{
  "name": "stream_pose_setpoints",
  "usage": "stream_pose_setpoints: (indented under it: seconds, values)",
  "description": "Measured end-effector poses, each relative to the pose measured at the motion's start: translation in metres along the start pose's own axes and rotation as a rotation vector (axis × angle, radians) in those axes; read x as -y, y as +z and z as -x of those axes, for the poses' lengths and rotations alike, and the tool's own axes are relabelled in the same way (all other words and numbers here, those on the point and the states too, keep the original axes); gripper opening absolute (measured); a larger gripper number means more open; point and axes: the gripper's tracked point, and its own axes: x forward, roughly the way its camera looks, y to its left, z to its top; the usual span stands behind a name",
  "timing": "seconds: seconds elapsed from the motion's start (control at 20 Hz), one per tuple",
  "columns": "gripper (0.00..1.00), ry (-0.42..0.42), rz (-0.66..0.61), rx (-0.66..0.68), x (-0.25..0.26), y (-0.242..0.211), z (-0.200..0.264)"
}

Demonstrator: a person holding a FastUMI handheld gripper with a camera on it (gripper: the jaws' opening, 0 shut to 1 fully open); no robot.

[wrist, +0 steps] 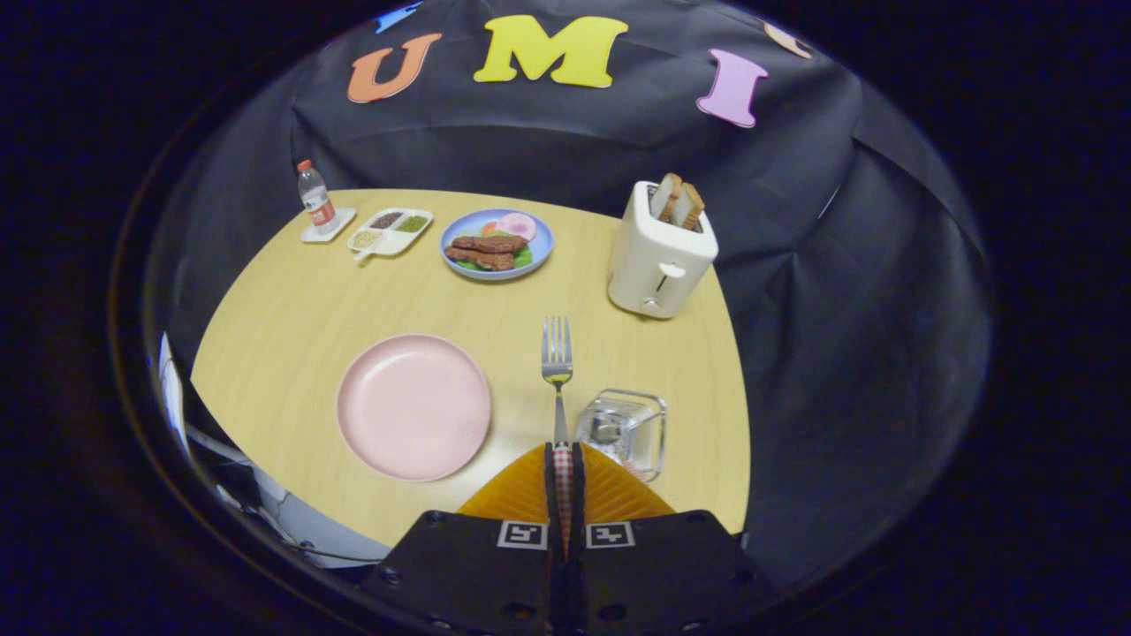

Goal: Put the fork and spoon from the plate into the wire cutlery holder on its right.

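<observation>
The claw (563, 455) is clenched on the fork (557, 371), both fingers pressed tight against its checked handle, and the fork sticks straight out ahead of them, tines pointing toward the far side of the desk (300, 300). The fork is held above the desk surface, between the pink plate (413, 406) and the wire cutlery holder (623, 431). The pink plate sits just off the fingers on one side, near the desk's near edge, and its face looks bare. The wire cutlery holder stands on the other side, right beside the fingers and close to the desk's near right corner; something metallic glints inside it, possibly the spoon, though it's too blurred through the wire to say for sure. The fork's tines reach beyond the holder, so the fork lies alongside it rather than over its opening. Further back, a white toaster (658, 256) with two slices of toast poking out stands near the right edge. At the far edge there's a blue plate (497, 244) loaded with food, a divided white dish (390, 231) next to it, and a small water bottle (315, 199) on a coaster at the far left corner
</observation>
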Motion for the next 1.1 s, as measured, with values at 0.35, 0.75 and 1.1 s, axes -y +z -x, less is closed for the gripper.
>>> stream_pose_setpoints:
  seconds: [0.35, 0.75, 1.1]
  values:
    - [0.01, -0.008, 0.028, -0.044, 0.068, 0.0, -0.01]
    - [0.01, 0.104, 0.075, -0.24, 0.081, -0.017, -0.007]
    - [0.01, 0.215, -0.008, -0.53, 0.06, -0.038, -0.01]
